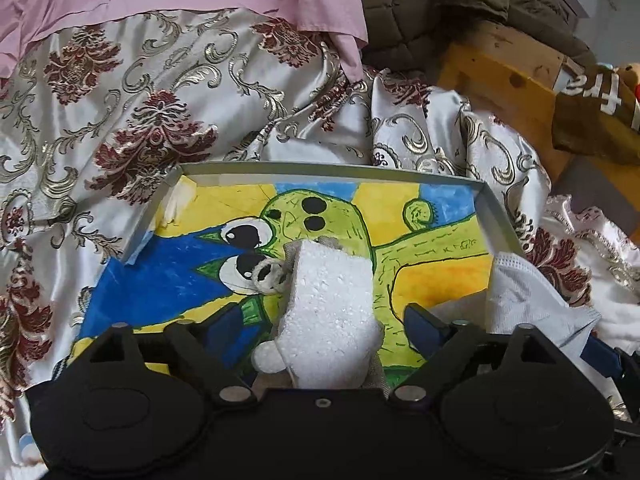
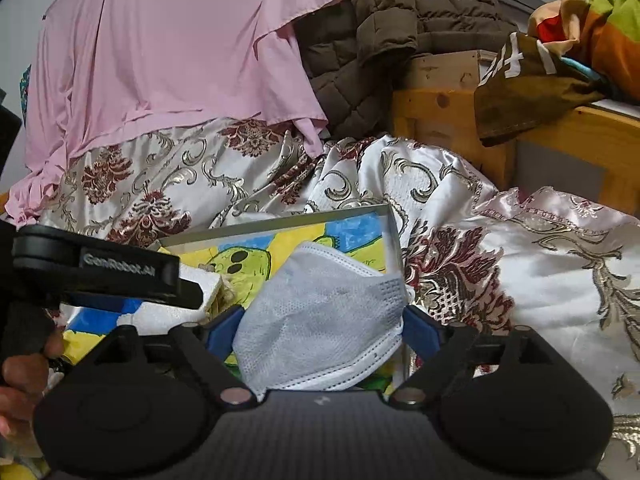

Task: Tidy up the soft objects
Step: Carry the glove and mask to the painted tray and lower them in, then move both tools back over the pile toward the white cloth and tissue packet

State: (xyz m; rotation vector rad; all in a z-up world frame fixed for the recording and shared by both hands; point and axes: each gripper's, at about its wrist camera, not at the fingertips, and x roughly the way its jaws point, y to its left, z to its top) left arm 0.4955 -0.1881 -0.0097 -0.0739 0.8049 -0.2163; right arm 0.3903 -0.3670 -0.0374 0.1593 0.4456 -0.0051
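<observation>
The left hand-held gripper [image 1: 320, 320] is spreading around the toy [image 1: 324, 312]; the right hand-held gripper [image 2: 320, 328] is spreading around the mask [image 2: 320, 312]. Both are lying in the tray [image 1: 320, 168], at 6 o'clock. More cloth is waiting.

Glossy satin bedspread [image 1: 100, 128], grainy white foam block [image 1: 328, 300], matt non-woven face mask [image 2: 320, 312], knotty wooden frame [image 2: 440, 116]

Landmark: painted tray [image 1: 496, 208].

- Tray's near edge hidden behind the left gripper [image 1: 326, 328] body; its painting partly covered by the white foam-like plush [image 1: 332, 308] and the face mask [image 1: 520, 300].
- Plush's lower end hidden behind the same body; what it depicts cannot be told.
- Right of the tray, brown cloth [image 1: 592, 120] with white lettering cut by the frame edge, unreadable.
- Right wrist view: mask [image 2: 320, 320] hides the tray's near right corner; hand [image 2: 24, 376] left of the tray cut by the edge.
</observation>
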